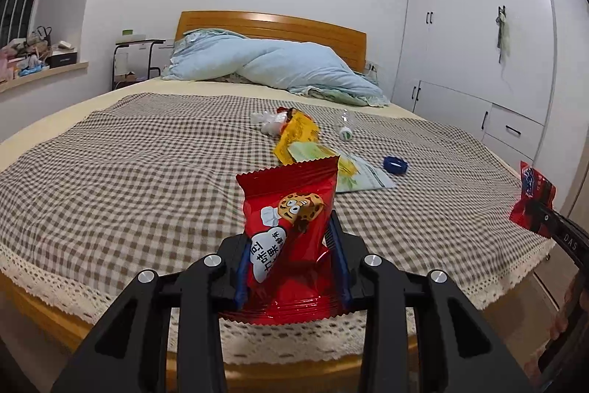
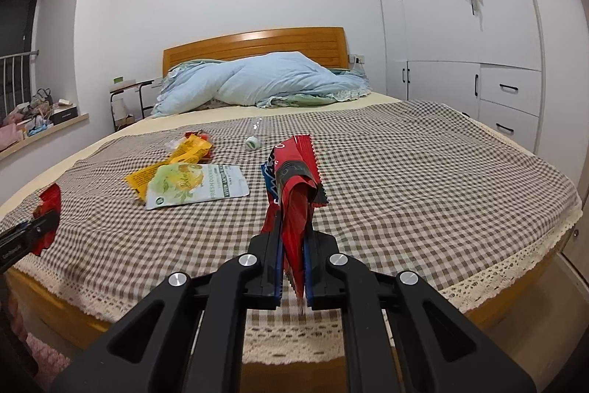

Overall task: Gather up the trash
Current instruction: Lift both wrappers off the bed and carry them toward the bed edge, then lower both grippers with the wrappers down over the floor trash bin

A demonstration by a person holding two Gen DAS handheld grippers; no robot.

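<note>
My left gripper [image 1: 291, 234] is shut on a puffy red cookie packet [image 1: 291, 220], held upright above the foot of the bed. My right gripper [image 2: 293, 231] is shut on a flattened red wrapper [image 2: 294, 179]; that gripper also shows at the right edge of the left wrist view [image 1: 537, 212]. Farther up the checked bedspread [image 1: 129, 172] lie a yellow snack bag [image 2: 184, 153], a white-green pouch [image 2: 195, 185], crumpled white paper [image 1: 268, 122], a clear plastic bottle [image 1: 344, 126] and a blue bottle cap [image 1: 395, 165].
A light blue duvet [image 2: 265, 80] is heaped against the wooden headboard [image 2: 257, 43]. White wardrobes and drawers [image 2: 478, 61] run along the right side. A small side table [image 1: 136, 58] and a cluttered window ledge [image 1: 36, 61] stand at the left.
</note>
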